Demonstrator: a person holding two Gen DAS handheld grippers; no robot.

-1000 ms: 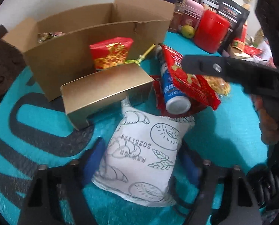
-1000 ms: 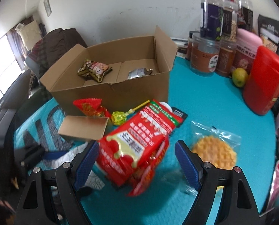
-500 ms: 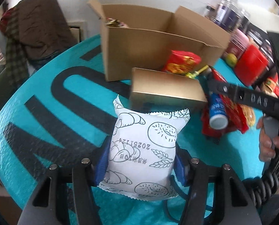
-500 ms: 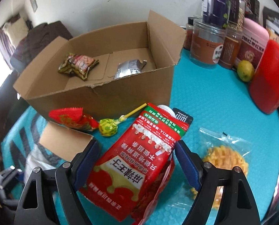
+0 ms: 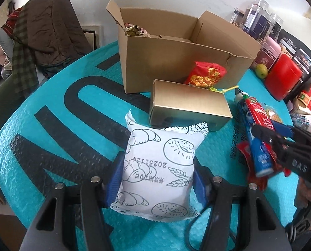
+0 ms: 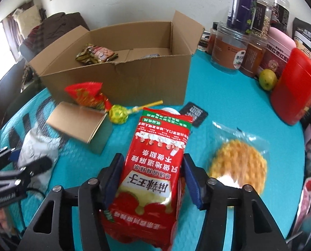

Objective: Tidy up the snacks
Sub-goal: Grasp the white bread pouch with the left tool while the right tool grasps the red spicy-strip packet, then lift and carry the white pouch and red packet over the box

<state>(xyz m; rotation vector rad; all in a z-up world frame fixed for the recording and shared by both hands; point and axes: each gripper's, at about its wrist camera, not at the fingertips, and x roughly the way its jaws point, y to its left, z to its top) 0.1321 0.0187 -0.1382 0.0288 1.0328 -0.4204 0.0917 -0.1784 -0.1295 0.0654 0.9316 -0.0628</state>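
Note:
My left gripper [image 5: 156, 174] is shut on a white bread packet [image 5: 160, 167] printed with croissant drawings, held just above the teal mat. My right gripper [image 6: 151, 174] is shut on a red snack bag [image 6: 155, 167] with white lettering; it also shows in the left wrist view [image 5: 260, 115], with a blue tube [image 5: 260, 156] beside it. The open cardboard box [image 6: 122, 75] stands behind, holding a brown-green snack packet [image 6: 95, 53].
A gold carton [image 5: 189, 108], a small red packet [image 5: 205, 74] and a green lollipop [image 6: 118, 115] lie before the box. A clear bag of yellow crackers [image 6: 238, 163] lies right. Jars [image 6: 228, 50], a red tin [image 6: 295, 87] and a lime [image 6: 267, 79] line the back right.
Both grippers have closed in on their packets. The left gripper has lifted and swung left with the bread packet. The right gripper has drawn the red bag nearer and turned it more upright.

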